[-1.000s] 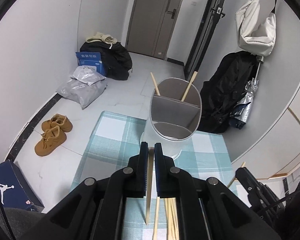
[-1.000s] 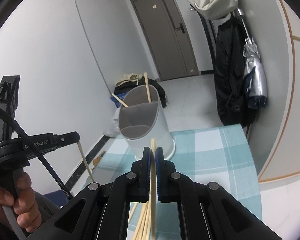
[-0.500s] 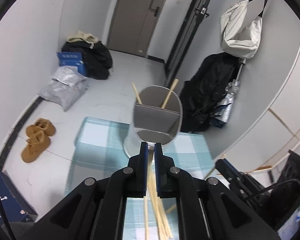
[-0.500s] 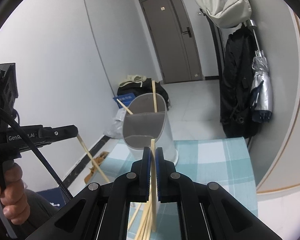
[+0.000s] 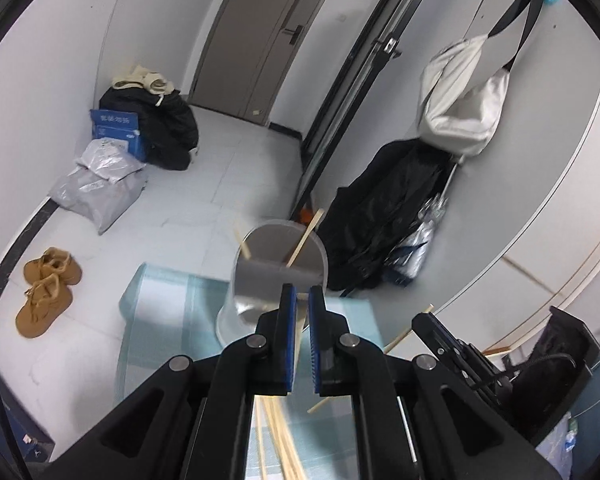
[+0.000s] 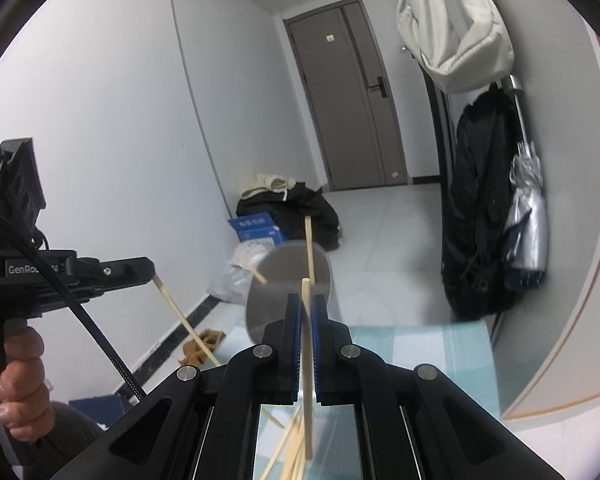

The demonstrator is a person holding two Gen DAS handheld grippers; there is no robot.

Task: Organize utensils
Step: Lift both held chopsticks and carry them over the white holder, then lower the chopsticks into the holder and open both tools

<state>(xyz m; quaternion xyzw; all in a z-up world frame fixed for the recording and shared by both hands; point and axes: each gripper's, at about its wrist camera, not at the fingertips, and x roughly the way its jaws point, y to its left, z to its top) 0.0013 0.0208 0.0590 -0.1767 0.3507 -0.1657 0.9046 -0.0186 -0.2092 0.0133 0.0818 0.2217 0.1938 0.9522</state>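
On the table (image 5: 160, 320), covered with a pale blue checked cloth, stands a grey utensil holder (image 5: 278, 268) with a divider inside; two chopsticks (image 5: 305, 236) lean in its far compartment. Nearer the cameras, more loose chopsticks (image 5: 284, 440) lie in a heap on the cloth. The left hand-held gripper (image 5: 302, 300) is pressed together on a single chopstick (image 5: 298, 338), which hangs down from the pads towards the heap. The right hand-held gripper (image 6: 306, 306) likewise pinches one chopstick (image 6: 307, 360), held nearly upright with its top end poking above the pads. A person's hand (image 6: 18, 384) grips the left tool's handle. Both held sticks are clear of the holder.
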